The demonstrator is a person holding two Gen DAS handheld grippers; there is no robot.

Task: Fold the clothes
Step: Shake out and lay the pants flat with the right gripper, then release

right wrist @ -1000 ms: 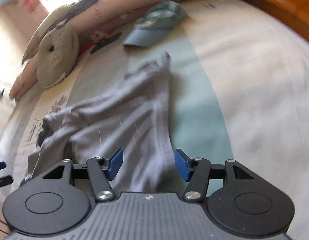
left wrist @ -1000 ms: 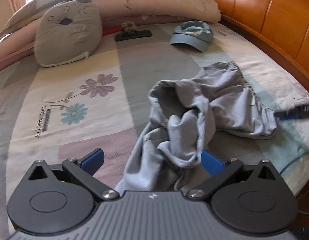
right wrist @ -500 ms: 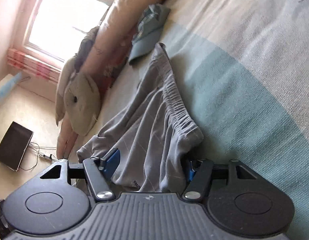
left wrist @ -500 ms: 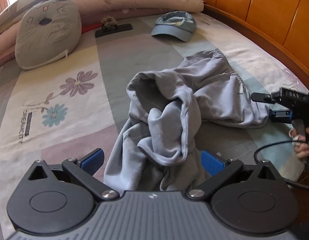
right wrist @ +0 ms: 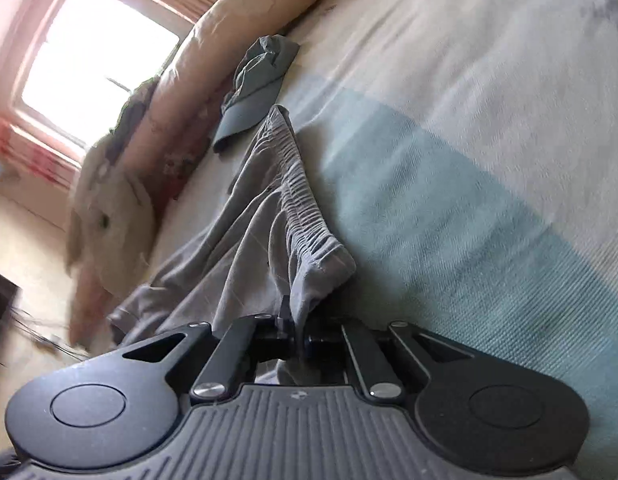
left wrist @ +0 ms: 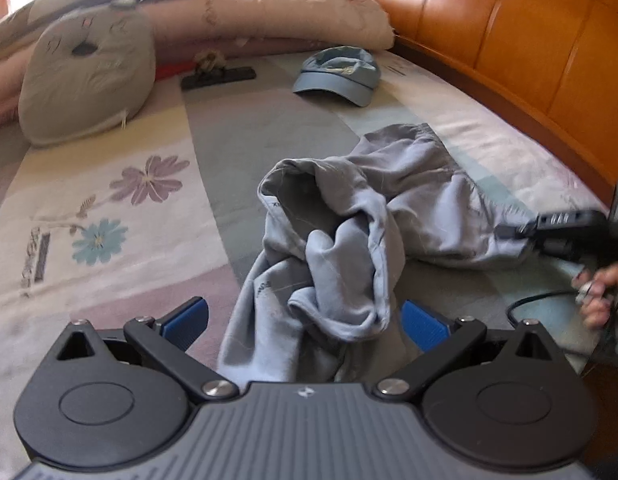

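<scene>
The grey shorts [left wrist: 373, 232] lie crumpled mid-bed, their elastic waistband toward the wooden headboard [left wrist: 521, 44] at two o'clock. The right gripper [right wrist: 299, 336] has its jaws pinched tight on the waistband corner. The left gripper [left wrist: 305, 320] stands wide open, a leg cuff lying loose between its blue pads [left wrist: 187, 316]. Bare bedspread [left wrist: 109, 216] spreads toward nine o'clock. A blue cap [left wrist: 337, 76] sits at twelve. The hand [left wrist: 597, 292] at three o'clock is cropped and blurred.

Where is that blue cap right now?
In the left wrist view the blue cap lies on the bed beyond the grey shorts, just below the long pillow and near the wooden headboard.
</scene>
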